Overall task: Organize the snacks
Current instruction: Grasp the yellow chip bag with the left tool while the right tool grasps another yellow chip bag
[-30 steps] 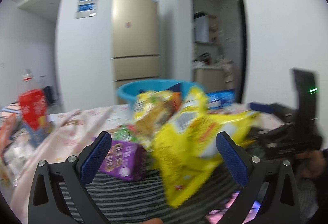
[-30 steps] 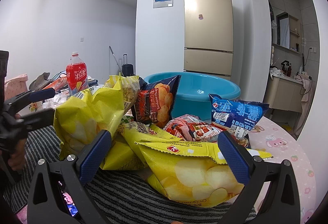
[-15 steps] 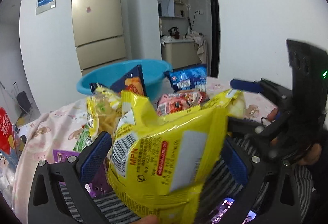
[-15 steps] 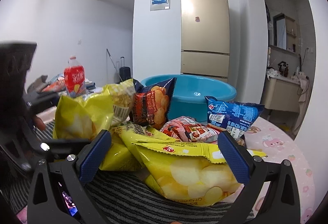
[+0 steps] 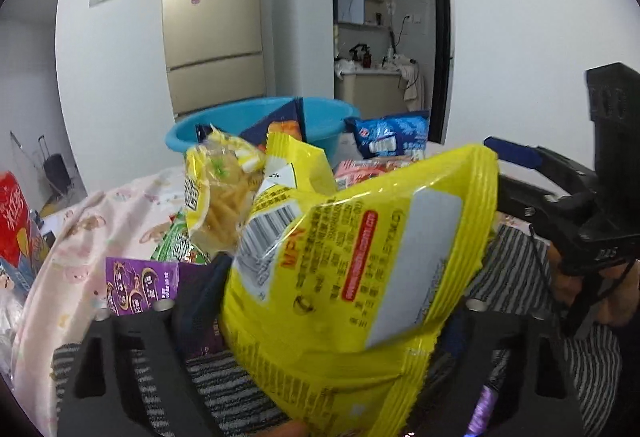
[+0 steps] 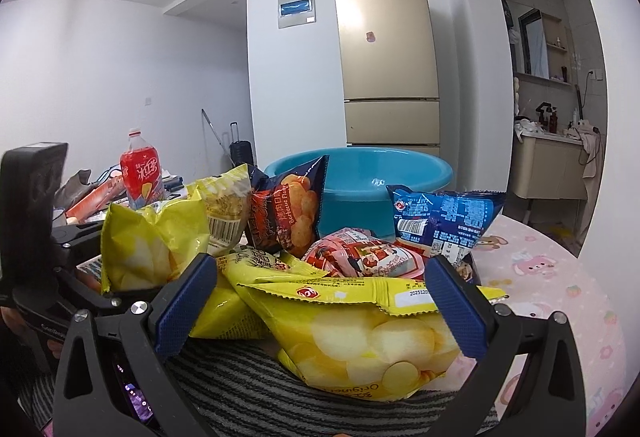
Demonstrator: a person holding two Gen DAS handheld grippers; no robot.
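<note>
A yellow chip bag [image 5: 360,269] stands upright between the fingers of my left gripper [image 5: 332,289]. The jaws are closing, and the left pad touches the bag's edge while the right pad is hidden behind it. In the right wrist view the same bag [image 6: 148,245] sits in the left gripper [image 6: 80,265] at the left edge. My right gripper [image 6: 320,269] is open above a second yellow chip bag [image 6: 372,341] lying on the striped cloth. A blue basin [image 6: 400,173] stands behind the pile.
A dark barbecue bag [image 6: 288,209], a blue bag [image 6: 444,221] and a pink-red bag [image 6: 360,257] lean in front of the basin. A purple packet [image 5: 140,285] and a clear noodle-snack bag [image 5: 220,197] lie left. A red bottle [image 6: 140,173] stands far left.
My left gripper swung right and moved in around the yellow chip bag, and its fingers have come inward against it. The right gripper has stayed where it was, still open.
</note>
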